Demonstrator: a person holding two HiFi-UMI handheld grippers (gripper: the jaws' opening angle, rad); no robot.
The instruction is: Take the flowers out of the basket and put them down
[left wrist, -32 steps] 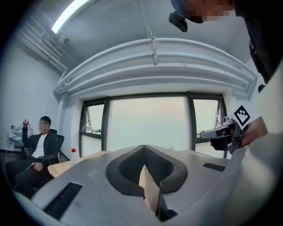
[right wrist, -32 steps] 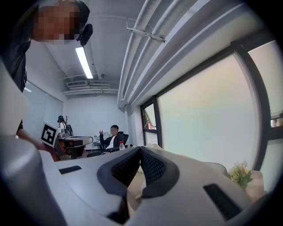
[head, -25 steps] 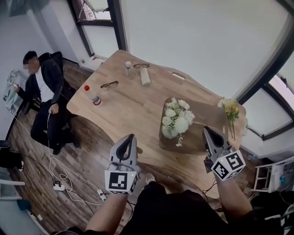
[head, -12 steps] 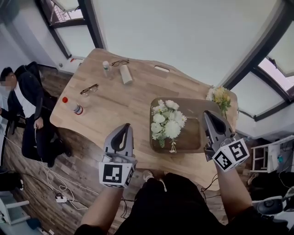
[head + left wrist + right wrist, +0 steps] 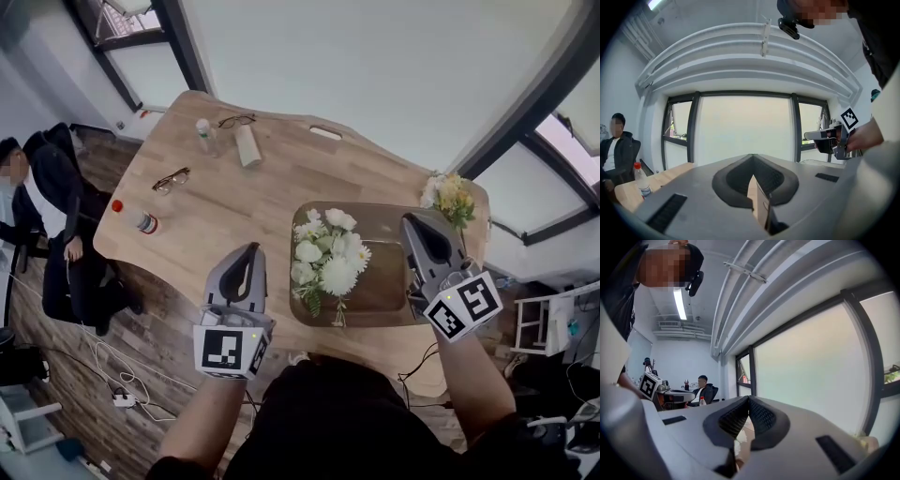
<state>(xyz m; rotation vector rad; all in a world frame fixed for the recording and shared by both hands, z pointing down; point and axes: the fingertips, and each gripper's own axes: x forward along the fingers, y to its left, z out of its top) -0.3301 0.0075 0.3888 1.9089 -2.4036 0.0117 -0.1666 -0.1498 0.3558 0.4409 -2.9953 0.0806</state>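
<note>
A bunch of white flowers (image 5: 323, 258) lies in a shallow brown basket (image 5: 384, 281) on the wooden table (image 5: 244, 202), stems toward me. A small bunch of yellow flowers (image 5: 450, 192) lies beyond the basket's far right corner. My right gripper (image 5: 412, 218) hangs shut and empty above the basket's right part, level with the white flowers. My left gripper (image 5: 251, 247) is shut and empty over the table's near edge, left of the basket. In the gripper views both pairs of jaws (image 5: 751, 156) (image 5: 749, 398) meet at the tip and point up at the windows.
On the table's far left are two pairs of glasses (image 5: 171, 179), a red-capped bottle (image 5: 142, 221), a small bottle (image 5: 202, 131) and a white cylinder (image 5: 247, 147). A person (image 5: 47, 202) sits left of the table. Cables and a power strip (image 5: 122, 398) lie on the floor.
The head view has swung left and closer to the table. My right gripper now reaches further over the basket's right part. Both grippers stay shut.
</note>
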